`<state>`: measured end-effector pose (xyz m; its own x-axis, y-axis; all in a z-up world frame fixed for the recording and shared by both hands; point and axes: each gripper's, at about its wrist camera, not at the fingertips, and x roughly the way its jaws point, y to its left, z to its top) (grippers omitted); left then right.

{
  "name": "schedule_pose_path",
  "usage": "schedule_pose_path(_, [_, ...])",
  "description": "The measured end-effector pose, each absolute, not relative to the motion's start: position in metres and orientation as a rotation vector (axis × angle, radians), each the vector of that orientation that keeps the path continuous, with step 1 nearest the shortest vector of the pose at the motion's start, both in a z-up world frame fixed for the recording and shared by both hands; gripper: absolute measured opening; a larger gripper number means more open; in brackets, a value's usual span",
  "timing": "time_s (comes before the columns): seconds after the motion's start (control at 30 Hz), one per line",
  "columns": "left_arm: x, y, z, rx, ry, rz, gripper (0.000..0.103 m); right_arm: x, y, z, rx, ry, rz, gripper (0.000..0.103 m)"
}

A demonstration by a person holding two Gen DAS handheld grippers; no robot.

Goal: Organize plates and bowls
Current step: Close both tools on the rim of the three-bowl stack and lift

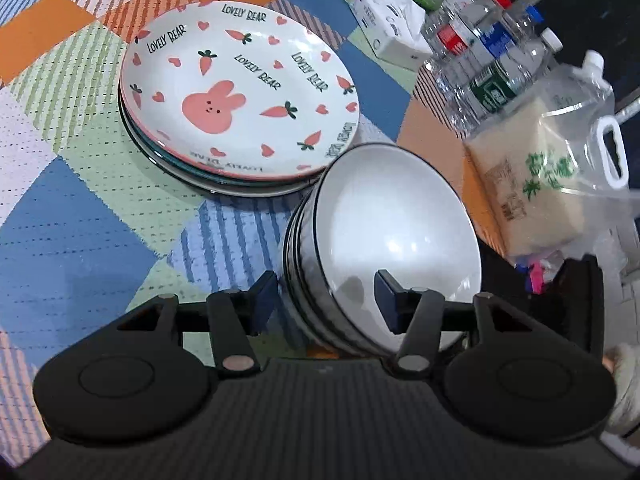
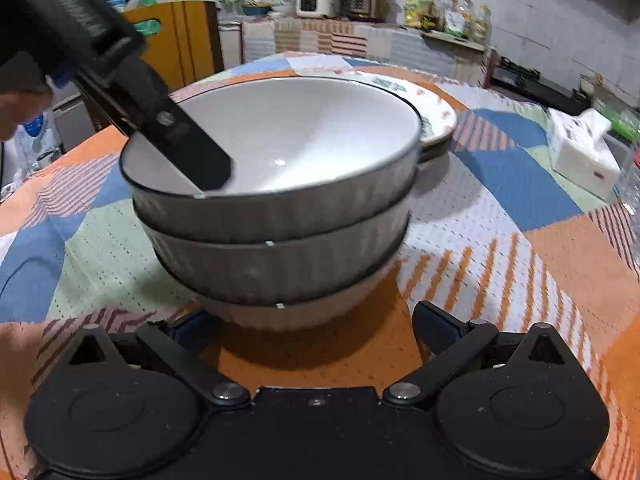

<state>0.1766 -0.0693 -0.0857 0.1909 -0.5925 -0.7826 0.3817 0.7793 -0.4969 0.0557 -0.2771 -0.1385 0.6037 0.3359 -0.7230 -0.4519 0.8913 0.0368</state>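
A stack of three grey ribbed bowls point(image 2: 276, 216) with white insides stands on the patterned tablecloth; it also shows in the left wrist view point(image 1: 384, 240). My left gripper point(image 1: 326, 300) straddles the top bowl's rim, one finger point(image 2: 192, 152) inside and one outside, with a gap to the wall. My right gripper point(image 2: 316, 332) is open and empty, low in front of the stack's base. A stack of plates topped by a white rabbit-and-carrot plate point(image 1: 240, 96) lies just beyond the bowls.
Several water bottles point(image 1: 488, 52), a tissue box point(image 1: 388, 24) and a clear bag of rice point(image 1: 560, 184) stand at the table's right side. The tissue box also shows in the right wrist view point(image 2: 580, 152). A counter with appliances is behind the table.
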Motion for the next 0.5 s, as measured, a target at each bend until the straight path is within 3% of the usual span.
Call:
schedule_pose_path(0.27, [0.181, -0.069, -0.100, -0.284, 1.182, -0.661, 0.047, 0.061, -0.267, -0.139, -0.146, 0.709, 0.547, 0.103])
schedule_pose_path(0.5, [0.180, -0.068, -0.101, -0.290, 1.246, -0.662, 0.047, 0.068, -0.261, -0.139, -0.147, 0.753, 0.545, 0.103])
